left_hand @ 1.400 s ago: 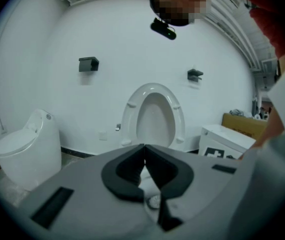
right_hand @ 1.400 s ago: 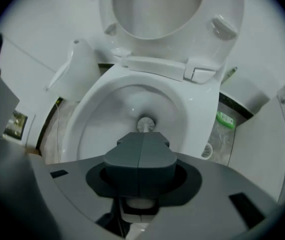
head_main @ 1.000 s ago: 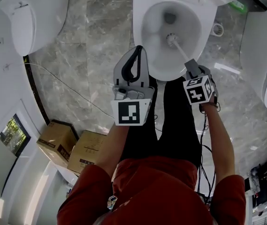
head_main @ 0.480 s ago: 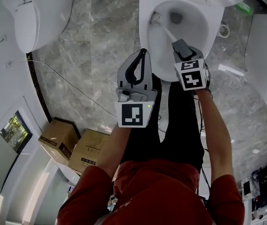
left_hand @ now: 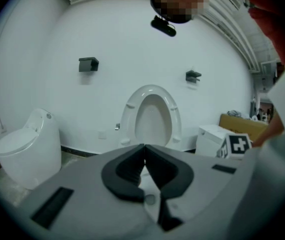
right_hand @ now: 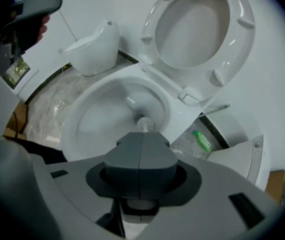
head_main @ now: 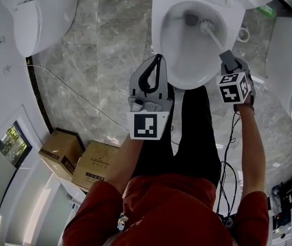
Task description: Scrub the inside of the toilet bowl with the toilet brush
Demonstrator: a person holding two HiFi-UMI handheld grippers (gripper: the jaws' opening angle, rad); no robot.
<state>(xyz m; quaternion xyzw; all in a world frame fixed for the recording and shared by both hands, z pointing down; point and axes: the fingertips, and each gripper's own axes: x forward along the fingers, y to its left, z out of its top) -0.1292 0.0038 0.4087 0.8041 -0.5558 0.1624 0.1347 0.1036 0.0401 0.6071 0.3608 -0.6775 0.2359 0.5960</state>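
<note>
The open white toilet bowl [head_main: 160, 35] is at the top centre of the head view, its lid raised [right_hand: 197, 24]. A white toilet brush [head_main: 206, 25] has its head low in the bowl's back right, near the drain. Its thin handle slants down to my right gripper [head_main: 227, 59], which is shut on it above the bowl's right front rim. In the right gripper view the brush head [right_hand: 143, 124] shows just past the closed jaws [right_hand: 141, 136]. My left gripper [head_main: 158, 58] hovers by the bowl's left front rim, shut and holding nothing [left_hand: 143, 148].
A second white toilet [head_main: 33, 9] stands at the upper left and another white fixture [head_main: 289, 60] at the right. Two cardboard boxes [head_main: 59, 152] sit at the lower left. A thin cable [head_main: 69, 88] crosses the marble floor. A green bottle [right_hand: 201, 140] lies beside the toilet.
The right gripper swept the brush from the bowl's centre to its left wall, then across to the back right. The left gripper stayed where it was.
</note>
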